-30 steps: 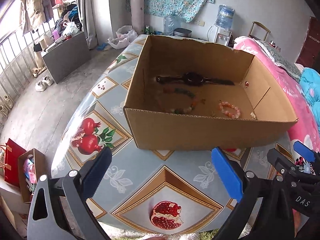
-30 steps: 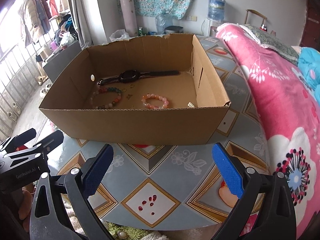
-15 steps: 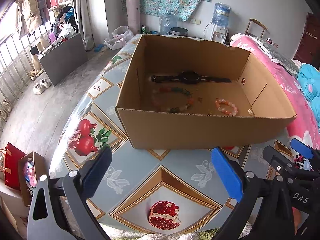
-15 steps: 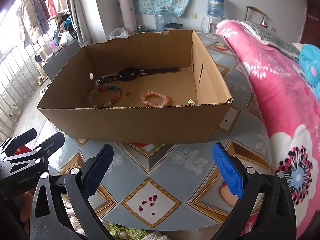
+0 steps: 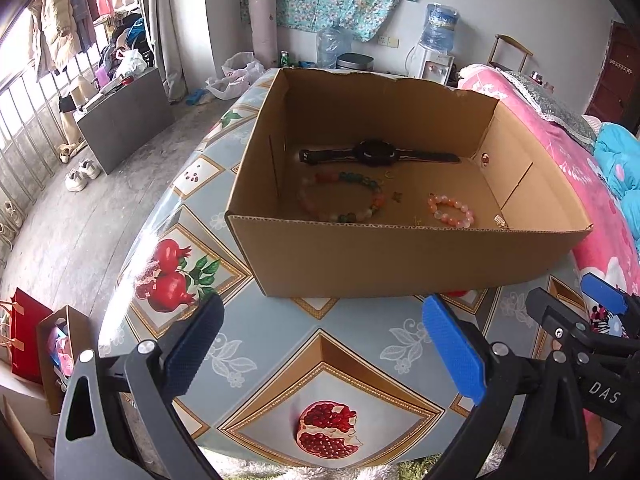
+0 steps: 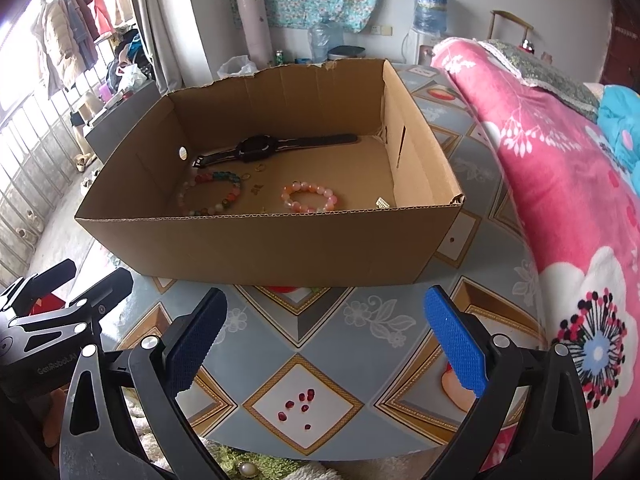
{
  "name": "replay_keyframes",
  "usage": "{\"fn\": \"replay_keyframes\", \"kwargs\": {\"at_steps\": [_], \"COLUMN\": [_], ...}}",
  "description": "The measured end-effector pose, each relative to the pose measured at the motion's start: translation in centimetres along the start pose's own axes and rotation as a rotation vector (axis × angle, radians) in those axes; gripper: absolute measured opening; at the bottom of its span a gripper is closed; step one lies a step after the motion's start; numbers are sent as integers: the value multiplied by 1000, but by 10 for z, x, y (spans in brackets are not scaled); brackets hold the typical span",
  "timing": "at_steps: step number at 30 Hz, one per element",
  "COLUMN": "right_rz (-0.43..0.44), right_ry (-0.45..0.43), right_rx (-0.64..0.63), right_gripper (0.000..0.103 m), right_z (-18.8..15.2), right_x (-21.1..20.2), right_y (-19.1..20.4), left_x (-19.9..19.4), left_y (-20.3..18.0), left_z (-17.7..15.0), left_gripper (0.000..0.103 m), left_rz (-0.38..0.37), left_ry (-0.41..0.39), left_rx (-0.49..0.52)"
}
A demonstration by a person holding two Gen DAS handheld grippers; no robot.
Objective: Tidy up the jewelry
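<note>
We are holding the left hand-held gripper (image 5: 320, 350) and right hand-held gripper (image 6: 324, 346) spread wide and empty, short of the cardboard box (image 5: 400, 264) on the bench (image 5: 320, 336). Inside the box, a black watch (image 5: 376, 154) is lying nearest its far wall, with a multicoloured bead bracelet (image 5: 344, 200) and a pink bead bracelet (image 5: 450, 210) nearer its front wall.

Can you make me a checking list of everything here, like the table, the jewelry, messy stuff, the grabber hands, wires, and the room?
Surface: table with pomegranate-print cloth.
Job's things: cardboard box holds a black watch, multicolour bead bracelet, pink bead bracelet, and tiny trinkets.
Clutter: nothing seen on the table.
Grippers: left gripper and right gripper, both open, empty, short of the box.
Cables: nothing seen.
Surroundings: pink blanket, water dispenser, hanging clothes.
</note>
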State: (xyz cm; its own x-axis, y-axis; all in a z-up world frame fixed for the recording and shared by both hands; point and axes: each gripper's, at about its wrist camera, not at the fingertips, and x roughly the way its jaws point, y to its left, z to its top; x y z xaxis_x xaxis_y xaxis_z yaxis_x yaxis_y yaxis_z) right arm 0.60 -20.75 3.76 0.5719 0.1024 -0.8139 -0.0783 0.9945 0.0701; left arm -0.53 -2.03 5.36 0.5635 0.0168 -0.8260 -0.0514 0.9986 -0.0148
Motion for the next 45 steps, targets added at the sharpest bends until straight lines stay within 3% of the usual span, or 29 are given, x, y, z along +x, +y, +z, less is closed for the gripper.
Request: {"fn": "replay_keyframes", "kwargs": {"at_steps": [45], "right_rz": [6], "right_ry": [10], "right_rx": [-5], "right_gripper": [95], "right_z": [-2], "right_x": [-1], "right_y": [5], "left_x": [0], "left_y": [3], "left_z": [0], "left_gripper": [98], "left_rz": [-2], "left_ry": [-4], "left_rx": [3]}}
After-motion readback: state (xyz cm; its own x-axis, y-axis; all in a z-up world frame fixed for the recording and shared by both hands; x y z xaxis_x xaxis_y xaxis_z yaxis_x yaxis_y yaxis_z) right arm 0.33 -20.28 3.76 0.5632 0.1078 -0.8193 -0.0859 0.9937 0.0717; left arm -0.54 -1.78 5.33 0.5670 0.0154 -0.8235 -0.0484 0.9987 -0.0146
